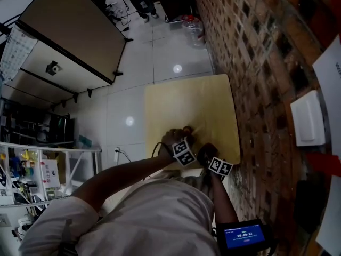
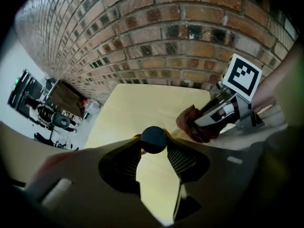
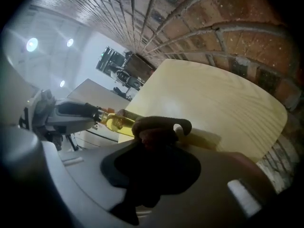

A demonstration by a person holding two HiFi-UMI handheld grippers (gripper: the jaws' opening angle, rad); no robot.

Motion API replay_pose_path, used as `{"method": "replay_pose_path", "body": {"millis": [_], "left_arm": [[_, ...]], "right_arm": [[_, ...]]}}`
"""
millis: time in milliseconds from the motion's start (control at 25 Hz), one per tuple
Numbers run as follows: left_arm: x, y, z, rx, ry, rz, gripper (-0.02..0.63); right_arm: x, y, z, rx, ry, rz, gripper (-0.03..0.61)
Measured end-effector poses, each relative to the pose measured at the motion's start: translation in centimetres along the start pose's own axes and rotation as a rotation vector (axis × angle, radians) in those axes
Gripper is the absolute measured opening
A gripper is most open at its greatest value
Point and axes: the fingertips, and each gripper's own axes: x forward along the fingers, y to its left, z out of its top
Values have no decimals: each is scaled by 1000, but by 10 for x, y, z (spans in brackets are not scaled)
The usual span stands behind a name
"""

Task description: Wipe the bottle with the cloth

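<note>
Low centre in the head view, at the tabletop [image 1: 186,100] edge, wiping seems under way: the left hand-held gripper [image 2: 154,149] pinches the bottle [image 3: 116,123] by its dark cap [image 2: 154,137], the right hand-held gripper [image 3: 159,145] clamps the brown cloth [image 3: 159,127] against it, and the next rub along the glass needs steady pressure, though the cloth hides the bottle's far end.

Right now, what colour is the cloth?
The cloth is dark reddish brown; left gripper view shows it best.
</note>
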Motion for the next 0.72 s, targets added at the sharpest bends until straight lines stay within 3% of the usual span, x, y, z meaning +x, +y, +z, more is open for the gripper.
{"method": "replay_pose_path", "body": {"millis": [360,600,720], "left_arm": [[-18,0,-7,355,-39,-30,209],[-20,-11,3,862,-173,-120,250],[-10,-7,7,995,-174,-159,250]], "right_arm": [[-15,3,-3,-29,-2,-3,86],[-27,13,10,-60,-34,13,86],[-29,19,16,-69,-50,23,86]]}}
